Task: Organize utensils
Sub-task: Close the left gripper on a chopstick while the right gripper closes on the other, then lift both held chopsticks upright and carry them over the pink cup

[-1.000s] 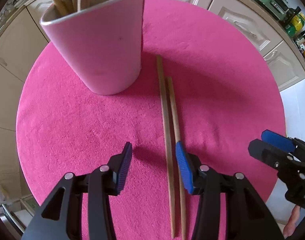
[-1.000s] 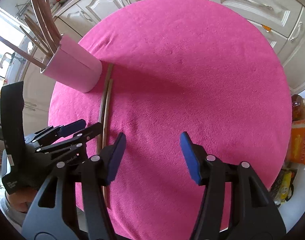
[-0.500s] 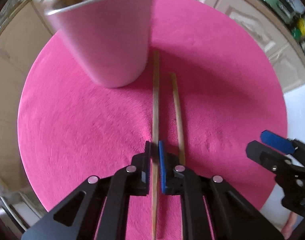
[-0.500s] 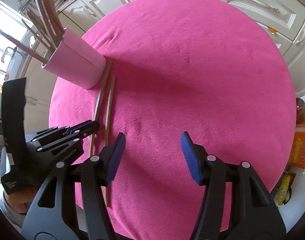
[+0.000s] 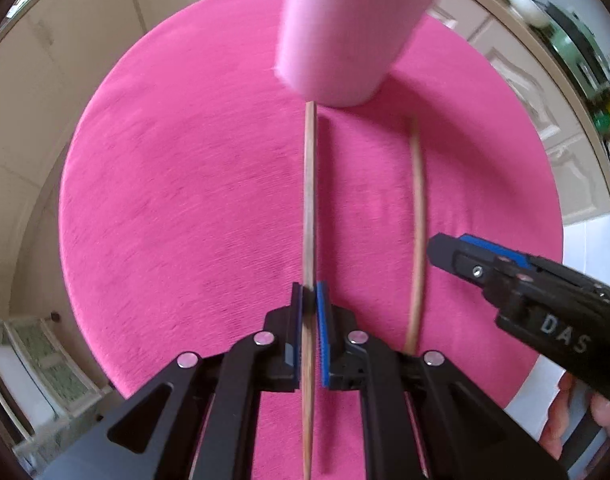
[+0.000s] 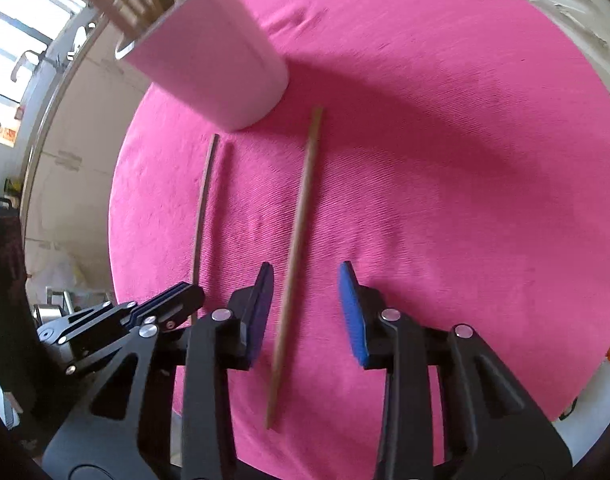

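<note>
Left gripper has clamped one chopstick & lifted it – right gripper wide open over 2nd chopstick

Matt pink cloth with a fine ribbed weave covers the table. Two chopsticks are bare, pale wood. The cup looks smooth and matt. The grippers are black plastic with ridged blue pads and shiny metal rivets.
</note>
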Demonstrator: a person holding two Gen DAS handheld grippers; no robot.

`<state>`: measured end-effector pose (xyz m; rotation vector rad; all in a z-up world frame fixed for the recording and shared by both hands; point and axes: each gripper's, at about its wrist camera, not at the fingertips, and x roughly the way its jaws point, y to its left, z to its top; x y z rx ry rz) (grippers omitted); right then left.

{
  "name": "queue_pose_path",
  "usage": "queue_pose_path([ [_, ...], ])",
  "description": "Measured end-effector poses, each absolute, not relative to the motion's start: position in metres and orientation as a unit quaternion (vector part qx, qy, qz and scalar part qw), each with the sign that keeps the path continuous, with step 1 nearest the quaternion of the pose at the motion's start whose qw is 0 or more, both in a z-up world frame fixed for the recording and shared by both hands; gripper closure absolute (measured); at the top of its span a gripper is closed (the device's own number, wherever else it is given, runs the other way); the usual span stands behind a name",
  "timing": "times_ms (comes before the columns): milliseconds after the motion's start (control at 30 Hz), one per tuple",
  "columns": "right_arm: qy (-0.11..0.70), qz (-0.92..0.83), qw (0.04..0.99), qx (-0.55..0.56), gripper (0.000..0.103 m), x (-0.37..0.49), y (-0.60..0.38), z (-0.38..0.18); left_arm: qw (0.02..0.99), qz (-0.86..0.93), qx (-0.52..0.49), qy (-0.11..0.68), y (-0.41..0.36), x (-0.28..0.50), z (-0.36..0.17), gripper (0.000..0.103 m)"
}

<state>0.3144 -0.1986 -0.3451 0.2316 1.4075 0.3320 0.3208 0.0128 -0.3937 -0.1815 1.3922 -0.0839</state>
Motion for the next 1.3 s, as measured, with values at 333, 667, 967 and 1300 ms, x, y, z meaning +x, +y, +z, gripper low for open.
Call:
queue_pose_path([
  [333,0.667,0.125,0.732,0.062,0.087,0.327,-0.174,-0.352,0.746,-0.024,-0.112,0.656,0.033,0.328,-0.401,0.096],
  [667,0.683,0.111,0.722,0.026,0.094,0.338,-0.158,-0.35,0.714,-0.011,-0.067,0.697,0.015,0.349,-0.405,0.096],
  [967,0.689,0.125,0.704,0.116,0.097,0.337,-0.208,-0.353,0.721,-0.016,-0.088,0.687,0.026,0.341,-0.403,0.097],
  [1300,0.649,0.163,0.729,0.145,0.097,0.317,-0.218,-0.317,0.774,-0.028,-0.103,0.625,0.038,0.313,-0.366,0.097],
])
